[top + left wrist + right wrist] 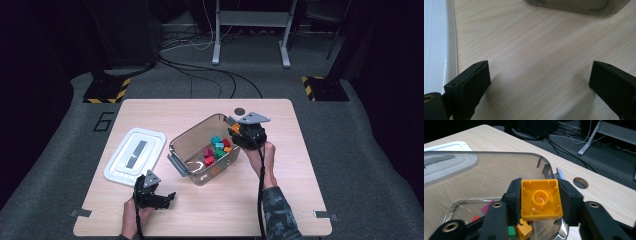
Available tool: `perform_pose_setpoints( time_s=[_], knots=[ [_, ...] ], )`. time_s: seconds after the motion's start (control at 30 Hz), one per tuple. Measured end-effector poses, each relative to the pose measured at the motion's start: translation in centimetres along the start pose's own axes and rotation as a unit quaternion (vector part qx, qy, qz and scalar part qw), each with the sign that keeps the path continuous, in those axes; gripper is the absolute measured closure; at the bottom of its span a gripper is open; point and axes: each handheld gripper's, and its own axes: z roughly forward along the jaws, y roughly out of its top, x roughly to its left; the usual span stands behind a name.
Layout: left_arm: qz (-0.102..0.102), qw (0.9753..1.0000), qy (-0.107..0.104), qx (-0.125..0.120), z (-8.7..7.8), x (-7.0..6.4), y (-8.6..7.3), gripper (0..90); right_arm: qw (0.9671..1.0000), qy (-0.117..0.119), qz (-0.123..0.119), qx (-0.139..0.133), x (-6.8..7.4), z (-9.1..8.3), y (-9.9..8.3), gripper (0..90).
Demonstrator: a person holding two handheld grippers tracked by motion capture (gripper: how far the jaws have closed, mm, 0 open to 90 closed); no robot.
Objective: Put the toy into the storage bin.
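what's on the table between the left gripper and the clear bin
Nothing: bare wood separates the open left gripper from the clear bin, seen in the left gripper view.

Light wood table (280, 190) w/ a round hole (240, 110) near far edge. On it: white lid (135, 155) at left, clear bin (192, 137) just right of it, mid-table. Metal brackets (80, 213) at both near corners.

My workspace: light wooden table (150, 112) with a round cable hole (240, 110), on grey carpet (350, 130). A "6" (103, 121) is marked on the floor beside it. Behind: black cables (200, 70), grey desk legs (217, 45), two hazard-striped stand bases (106, 91). Surroundings dark.
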Motion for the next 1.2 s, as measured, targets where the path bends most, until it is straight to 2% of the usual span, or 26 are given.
perform_pose_setpoints(
  time_s=[0.17, 0.3, 0.47, 0.63, 0.87, 1.13, 1.2],
  knots=[
    [-0.001, 1.0, 0.0, 0.0, 0.0, 0.0, 0.0, 3.5, 0.9999, -0.001, 0.012, 0.005, -0.1, 0.0, -0.2, 24.9],
    [0.0, 1.0, 0.0, 0.0, 0.0, 0.0, 0.0, 3.5, 0.9998, 0.0, 0.017, -0.005, -0.3, -0.8, -0.7, 14.5],
    [-0.001, 1.0, 0.0, 0.0, 0.0, 0.0, 0.0, 3.5, 0.9996, 0.003, 0.026, -0.012, -0.7, -1.8, -1.7, 10.5],
    [0.0, 1.0, 0.0, 0.0, 0.0, 0.0, 0.0, 3.5, 0.9992, -0.005, 0.039, -0.013, -1.1, -2.8, -3.1, 7.7],
    [0.0, 1.0, 0.0, 0.0, 0.0, 0.0, 0.0, 3.5, 0.9982, -0.016, 0.057, -0.011, -1.9, -3.8, -6.0, 5.3],
    [0.001, 1.0, 0.0, 0.0, 0.0, 0.0, 0.0, 3.5, 0.9961, -0.028, 0.084, 0.004, -2.7, -4.4, -10.0, 3.9],
    [0.002, 1.0, 0.001, 0.0, 0.0, 0.0, 0.0, 3.5, 0.9957, -0.029, 0.087, 0.015, -2.8, -4.3, -10.9, 2.9]
  ],
)
